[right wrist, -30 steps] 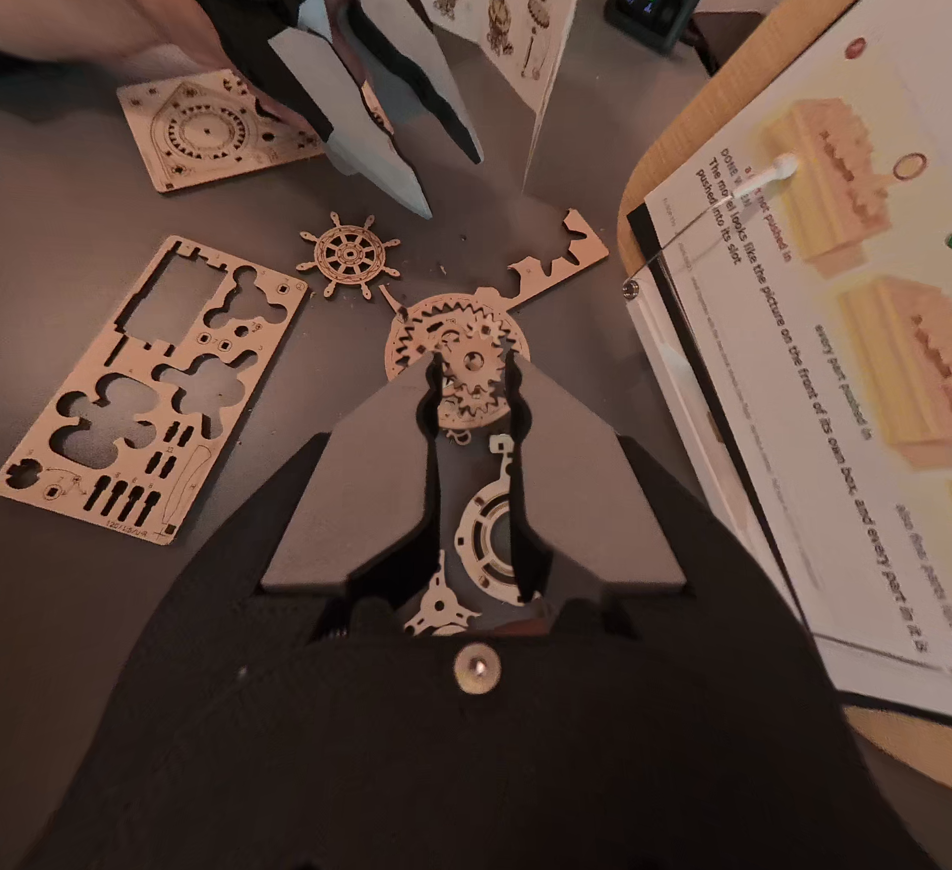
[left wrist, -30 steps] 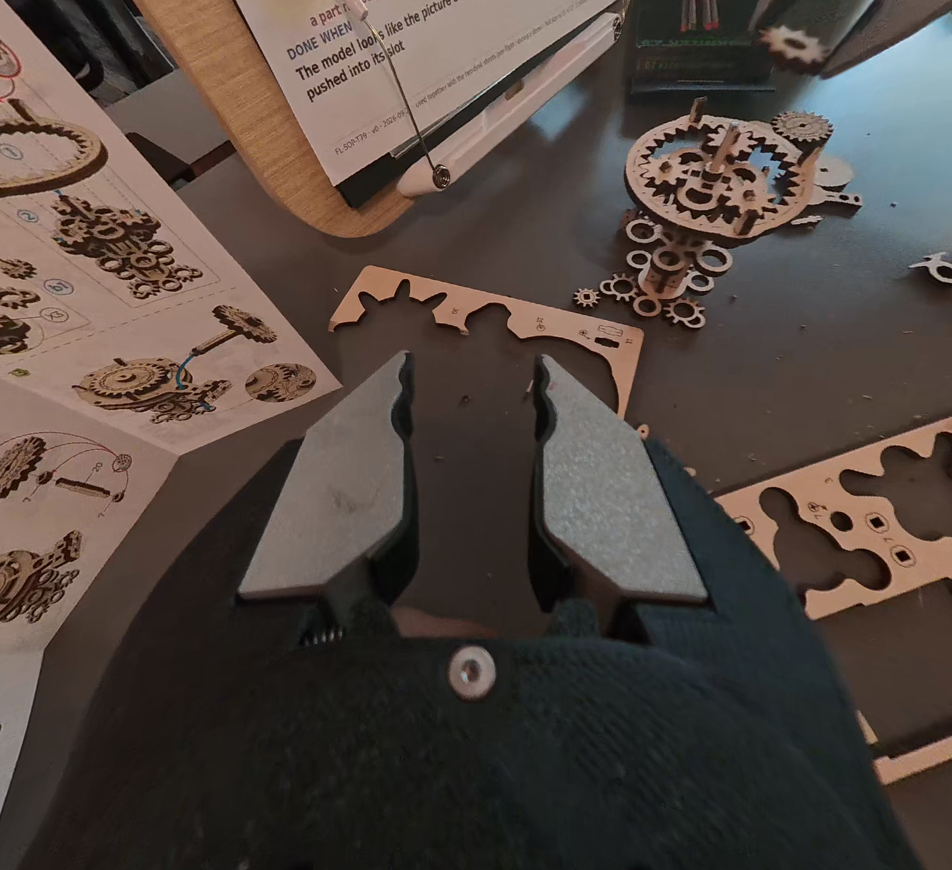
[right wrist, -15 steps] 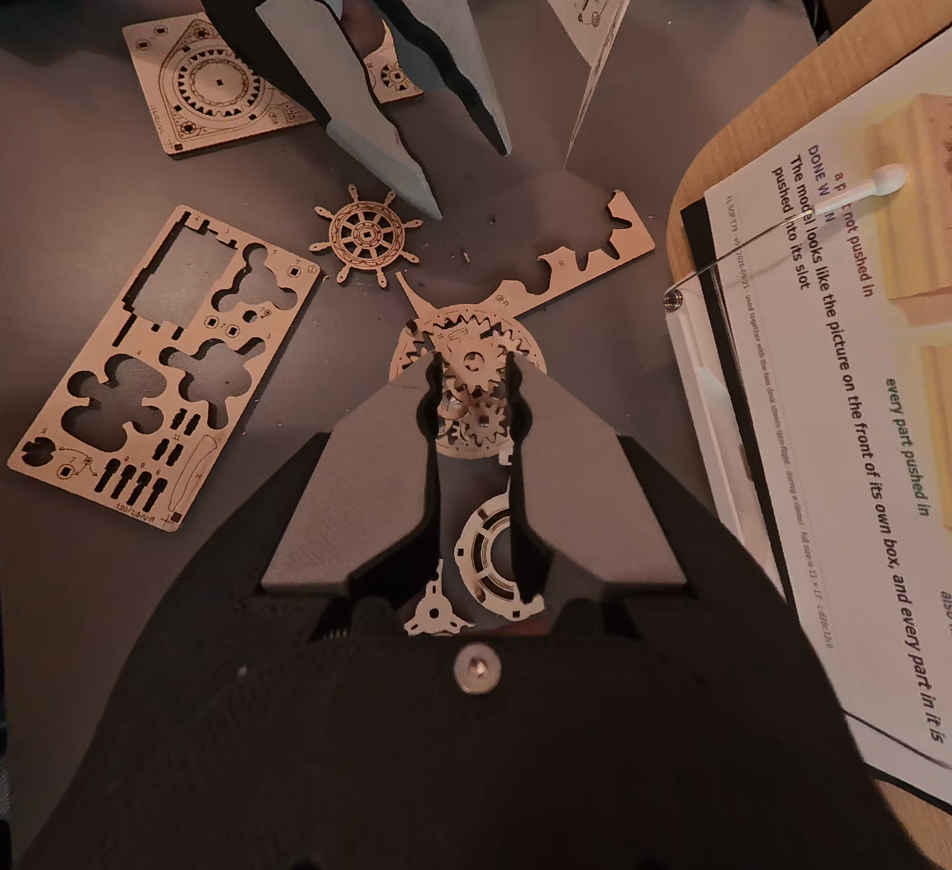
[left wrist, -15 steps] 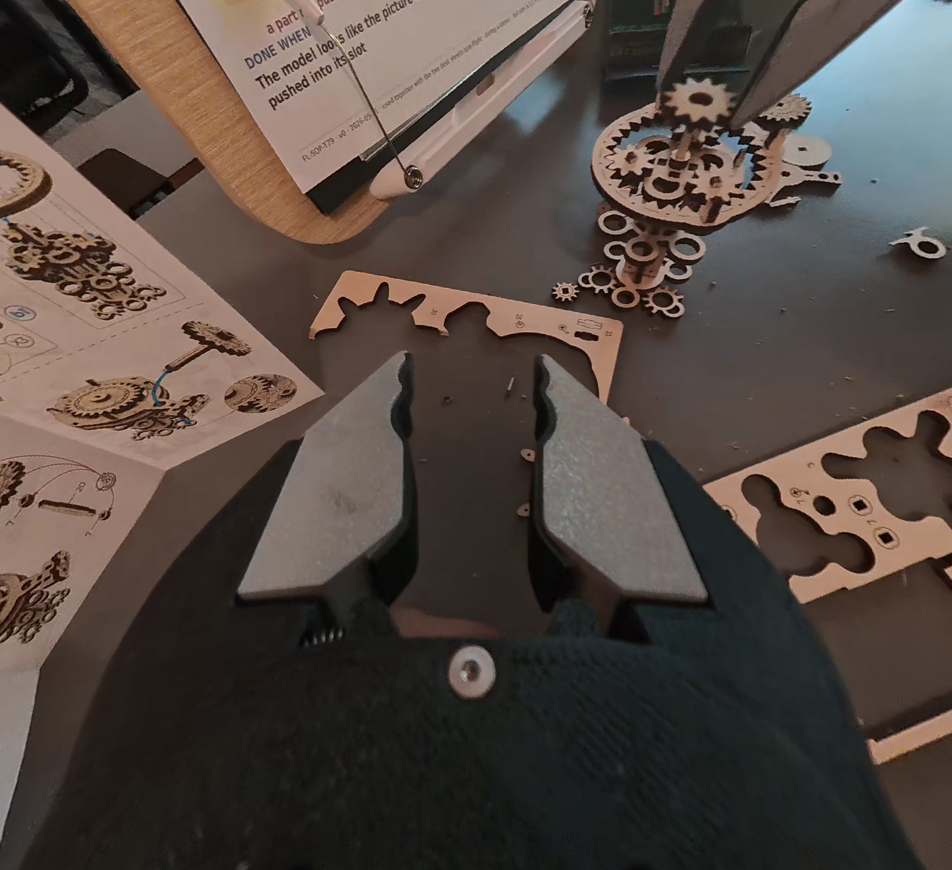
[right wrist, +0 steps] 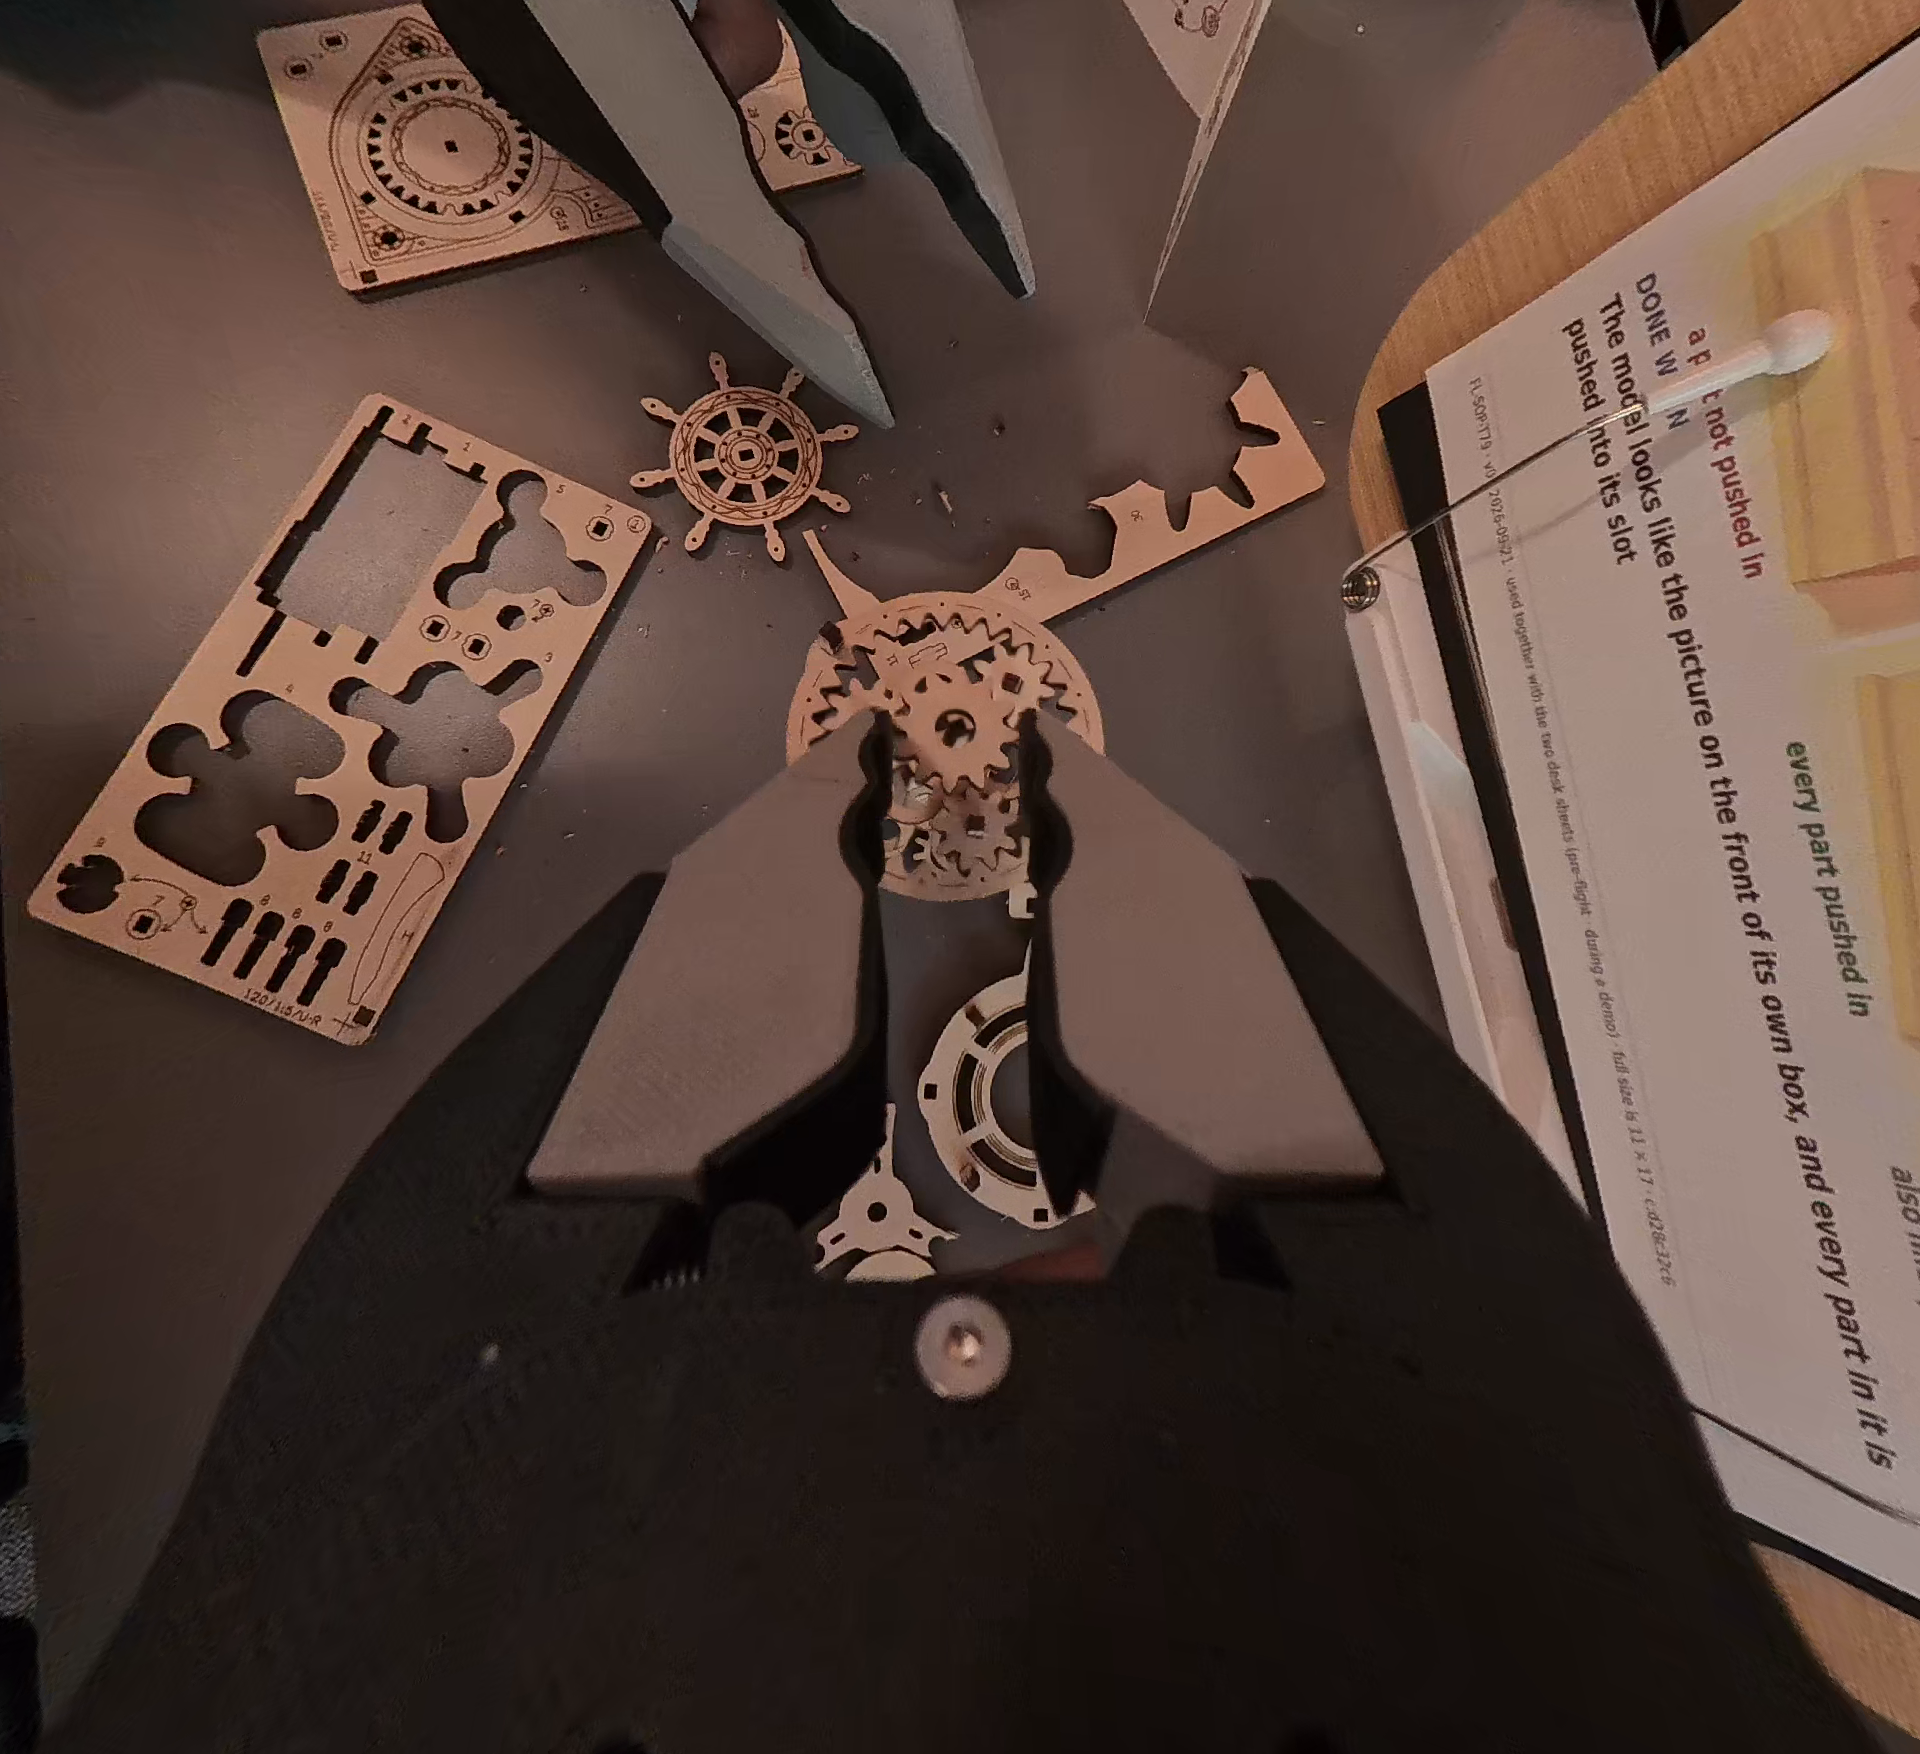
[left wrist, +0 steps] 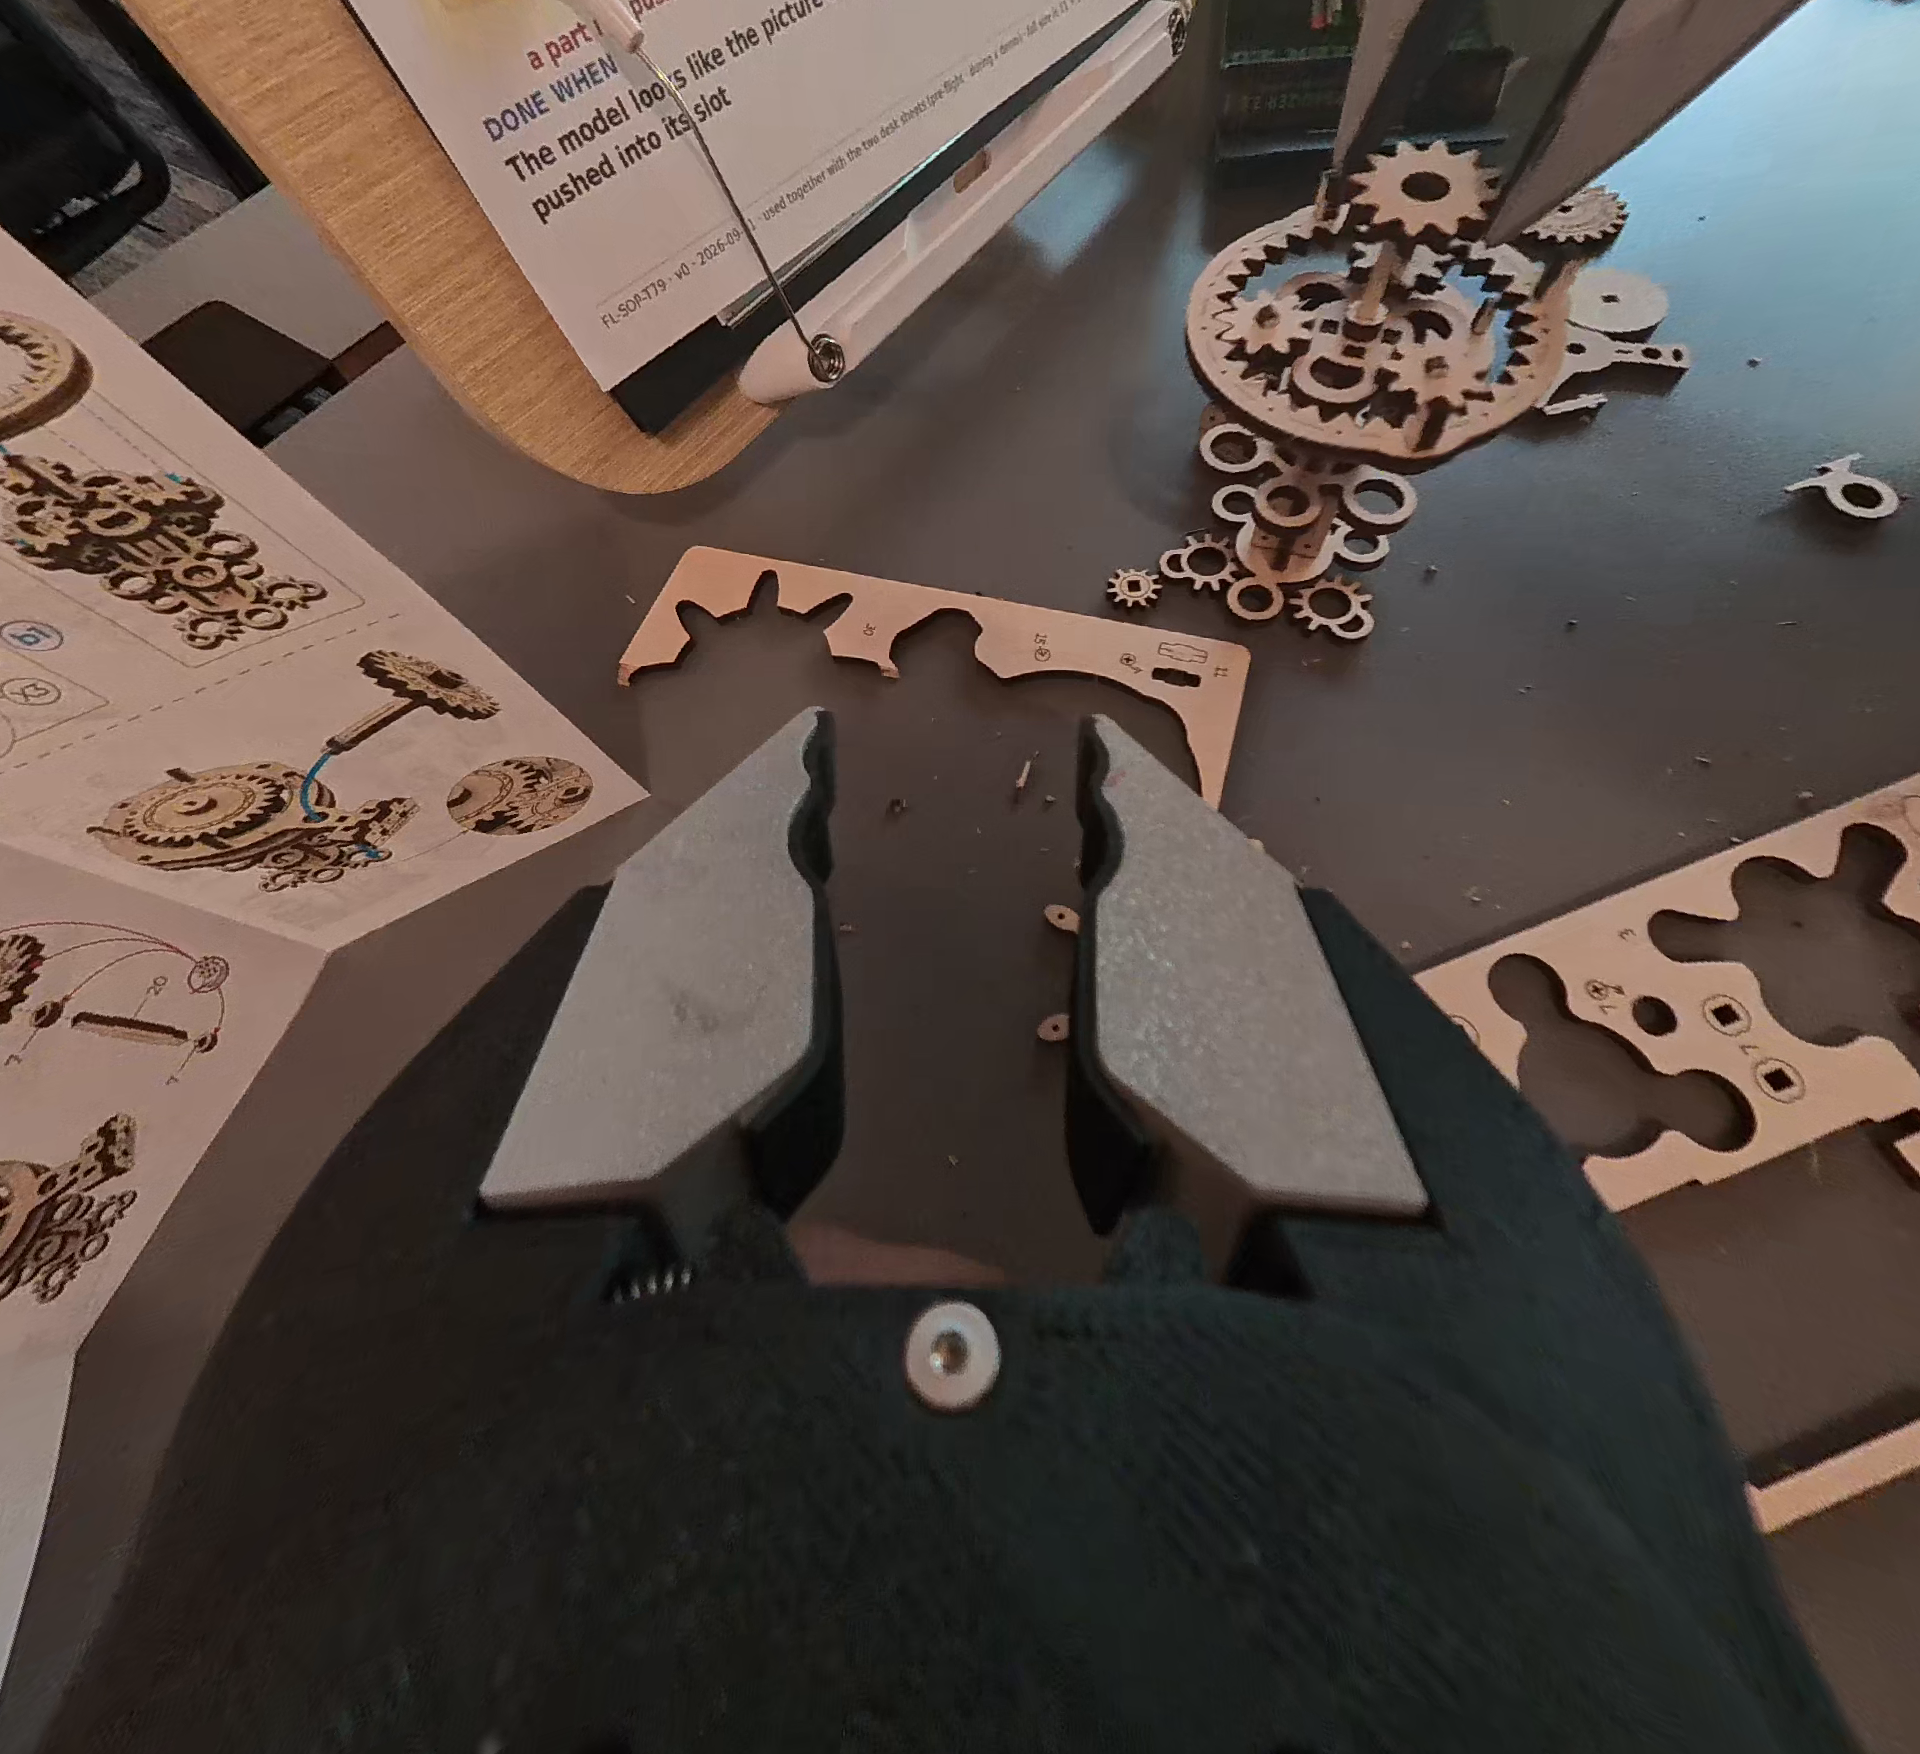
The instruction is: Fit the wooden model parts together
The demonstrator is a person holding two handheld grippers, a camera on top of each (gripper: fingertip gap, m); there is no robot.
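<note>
A wooden gear assembly (left wrist: 1371, 354) with a toothed ring stands on the dark table (left wrist: 987, 478); it also shows in the right wrist view (right wrist: 831, 665). My right gripper (right wrist: 951, 733) is shut on a small wooden gear (right wrist: 951, 728) and holds it flat right over the assembly's centre. In the left wrist view the gear (left wrist: 1423, 192) sits on top of a thin upright axle (left wrist: 1377, 281) between the right gripper's fingertips. My left gripper (left wrist: 956, 748) is open and empty, low over the table in front of a cut-out wooden strip (left wrist: 935, 634). The left gripper (right wrist: 945, 354) also shows in the right wrist view.
A ship's-wheel part (right wrist: 743, 457), a punched-out sheet (right wrist: 332, 717) and a sheet with uncut parts (right wrist: 447, 156) lie nearby. A round ring part (right wrist: 997, 1102) lies under my right gripper. An instruction booklet (left wrist: 208, 665), a page stand (left wrist: 727, 42) and a dark box (left wrist: 1288, 42) border the area. Across from one pair of fingers to the other is roughly 12 centimetres.
My right gripper has carried the small gear from the far side to over the assembly's centre and lowered it onto the axle. My left gripper has stayed open and shifted only slightly.
</note>
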